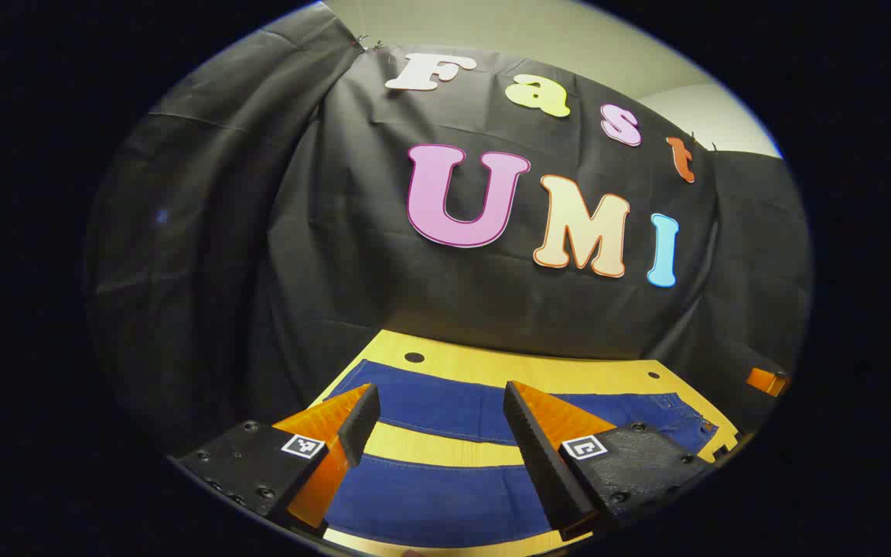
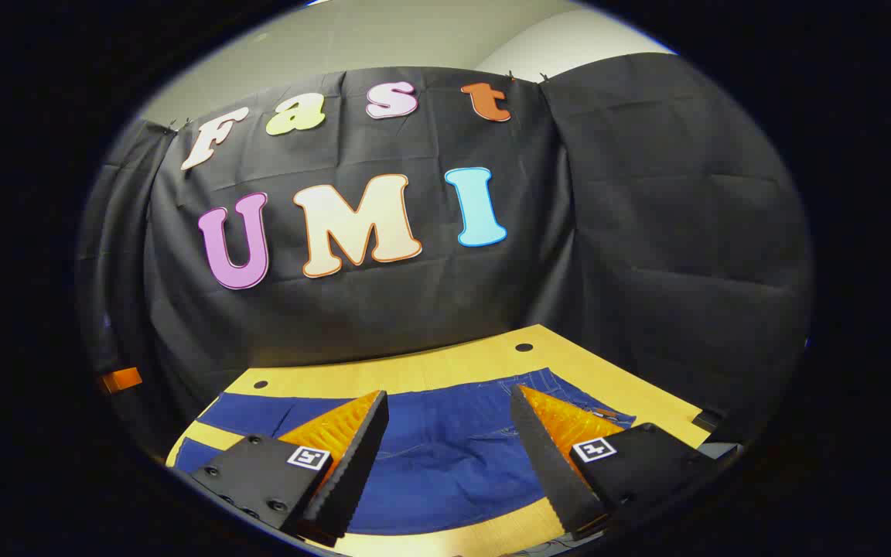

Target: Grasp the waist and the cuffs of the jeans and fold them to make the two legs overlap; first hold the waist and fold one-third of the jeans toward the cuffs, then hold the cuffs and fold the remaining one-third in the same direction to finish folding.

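Dark blue jeans lie flat on the yellow table, their two legs running side by side with a strip of table between them. In the left gripper view the waist end lies to the right. My left gripper hovers open above the legs, holding nothing. The right gripper view has the jeans' waist part spread below my right gripper, which is open and empty above the cloth. The legs stretch off to the left there.
The table's far edge meets the black cloth wall, with small dark holes in the tabletop near that edge. An orange object shows at the far right in the left gripper view.
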`<move>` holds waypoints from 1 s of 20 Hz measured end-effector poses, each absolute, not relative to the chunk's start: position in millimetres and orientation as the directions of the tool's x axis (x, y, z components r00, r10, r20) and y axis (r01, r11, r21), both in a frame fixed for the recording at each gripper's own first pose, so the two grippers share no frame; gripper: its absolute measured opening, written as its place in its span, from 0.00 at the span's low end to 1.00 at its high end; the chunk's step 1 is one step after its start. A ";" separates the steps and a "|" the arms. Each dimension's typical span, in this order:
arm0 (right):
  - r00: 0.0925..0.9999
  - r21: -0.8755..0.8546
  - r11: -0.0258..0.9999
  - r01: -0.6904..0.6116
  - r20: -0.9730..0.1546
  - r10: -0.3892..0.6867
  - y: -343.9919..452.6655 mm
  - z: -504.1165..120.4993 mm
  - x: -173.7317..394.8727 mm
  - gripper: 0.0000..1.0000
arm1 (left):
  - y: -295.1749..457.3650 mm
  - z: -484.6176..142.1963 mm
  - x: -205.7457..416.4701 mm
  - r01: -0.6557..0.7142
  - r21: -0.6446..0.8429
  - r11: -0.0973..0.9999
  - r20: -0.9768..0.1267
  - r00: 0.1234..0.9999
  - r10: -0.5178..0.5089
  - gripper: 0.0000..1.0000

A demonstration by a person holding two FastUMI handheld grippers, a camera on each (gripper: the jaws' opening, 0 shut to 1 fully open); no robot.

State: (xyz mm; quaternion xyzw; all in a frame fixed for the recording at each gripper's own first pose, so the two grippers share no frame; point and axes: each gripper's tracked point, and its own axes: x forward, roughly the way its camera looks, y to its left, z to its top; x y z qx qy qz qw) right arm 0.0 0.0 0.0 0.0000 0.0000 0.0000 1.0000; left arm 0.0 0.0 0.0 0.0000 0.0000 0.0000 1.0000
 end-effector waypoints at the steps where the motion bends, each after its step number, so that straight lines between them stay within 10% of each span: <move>1: 1.000 -0.004 1.000 0.002 -0.001 -0.002 -0.3 0.4 -0.9 0.98 | -0.2 -2.5 -0.6 0.003 -0.001 1.000 -0.003 1.000 -0.003 0.94; 12: 0.999 -0.069 0.998 -0.007 -0.051 0.003 2.7 -17.1 -14.1 0.98 | -7.4 -91.2 -23.2 0.304 0.153 0.940 -0.306 0.919 -0.248 0.96; 20: 0.993 -0.125 0.991 -0.038 -0.116 0.023 10.4 -41.2 -21.9 0.98 | 29.6 -189.2 -83.6 0.580 0.230 0.781 -0.723 0.640 -0.262 0.96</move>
